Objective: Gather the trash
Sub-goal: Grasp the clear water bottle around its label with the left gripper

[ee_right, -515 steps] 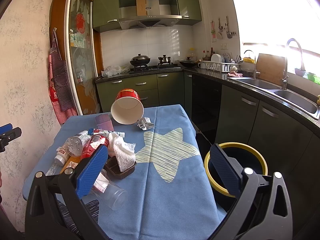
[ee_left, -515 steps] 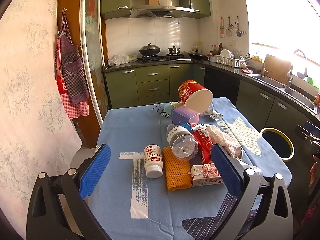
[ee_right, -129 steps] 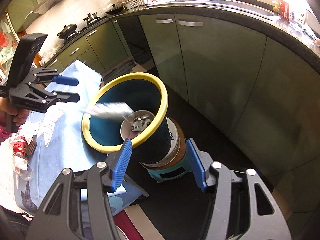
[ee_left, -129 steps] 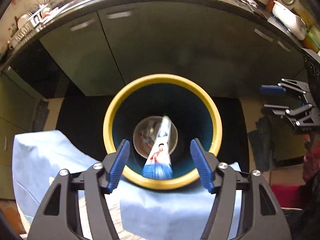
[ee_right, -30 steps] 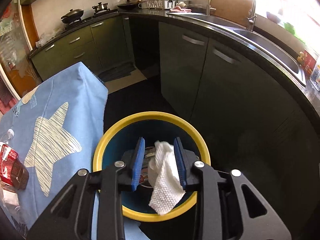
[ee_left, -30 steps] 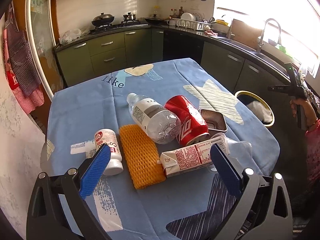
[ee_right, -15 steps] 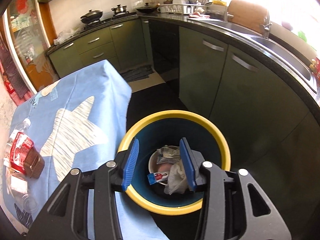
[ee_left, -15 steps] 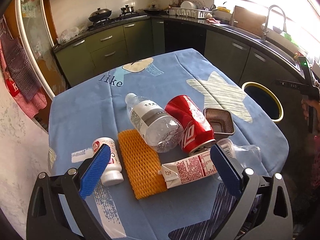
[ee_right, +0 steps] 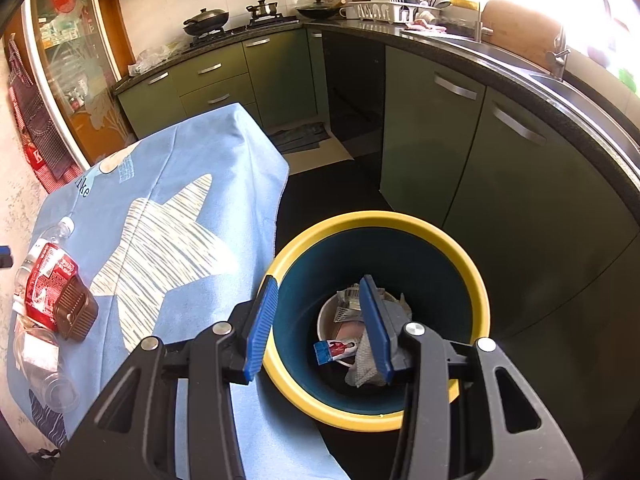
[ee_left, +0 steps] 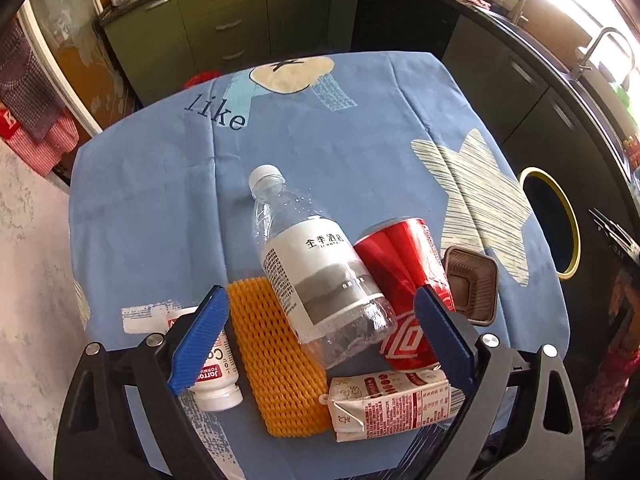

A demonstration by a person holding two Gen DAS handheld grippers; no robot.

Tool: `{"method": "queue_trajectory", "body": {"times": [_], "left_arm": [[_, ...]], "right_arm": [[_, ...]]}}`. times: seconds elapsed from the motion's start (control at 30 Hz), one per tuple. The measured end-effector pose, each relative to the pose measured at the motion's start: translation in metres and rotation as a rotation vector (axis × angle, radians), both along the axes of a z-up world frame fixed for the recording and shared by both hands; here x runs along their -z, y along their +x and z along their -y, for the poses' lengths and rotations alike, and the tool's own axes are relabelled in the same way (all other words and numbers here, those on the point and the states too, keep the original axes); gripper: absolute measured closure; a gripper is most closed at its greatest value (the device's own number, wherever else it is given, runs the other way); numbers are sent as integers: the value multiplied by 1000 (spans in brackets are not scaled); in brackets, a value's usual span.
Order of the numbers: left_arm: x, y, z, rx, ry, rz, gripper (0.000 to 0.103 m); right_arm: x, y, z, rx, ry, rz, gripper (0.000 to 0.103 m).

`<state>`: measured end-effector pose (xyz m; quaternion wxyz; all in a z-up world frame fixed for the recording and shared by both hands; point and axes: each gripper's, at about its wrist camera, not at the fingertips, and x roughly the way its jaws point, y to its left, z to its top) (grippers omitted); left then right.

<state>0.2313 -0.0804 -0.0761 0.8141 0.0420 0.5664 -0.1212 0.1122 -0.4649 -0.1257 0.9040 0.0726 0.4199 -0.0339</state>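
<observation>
Left hand-held gripper [ee_left: 318, 338], empty jaws closing, straddles "全季酒店" bottle [ee_left: 316, 268]; right hand-held gripper [ee_right: 316, 332] half-open, empty.

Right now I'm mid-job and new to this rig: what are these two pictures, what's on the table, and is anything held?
Each picture comes from a camera on a hand-held two-finger gripper. The left gripper, jaws wide but closing, hangs above the table over a clear bottle, red can, orange foam net, carton, pill bottle and brown tray; it grips nothing. The right gripper is empty above the yellow-rimmed bin, where a tissue and wrappers lie.
</observation>
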Motion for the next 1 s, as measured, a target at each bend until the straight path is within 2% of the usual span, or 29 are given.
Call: {"method": "queue_trajectory", "body": {"times": [0.2,0.43,0.57,0.8,1.0], "left_arm": [[25,32,-5,-88,-1,-150,17],[52,48,5,-97,23,-257,27],[62,54,10,-99,36,-292,32],[69,64,18,-92,58,-302,31],[87,75,23,-102,72,-337,32]], "right_arm": [[4,0,-1,-16,9,-4,62],[7,2,2,-20,19,-6,62],[11,4,1,-28,24,-13,62],[15,7,2,-35,32,-22,62],[17,9,1,-43,33,-27,62]]}}
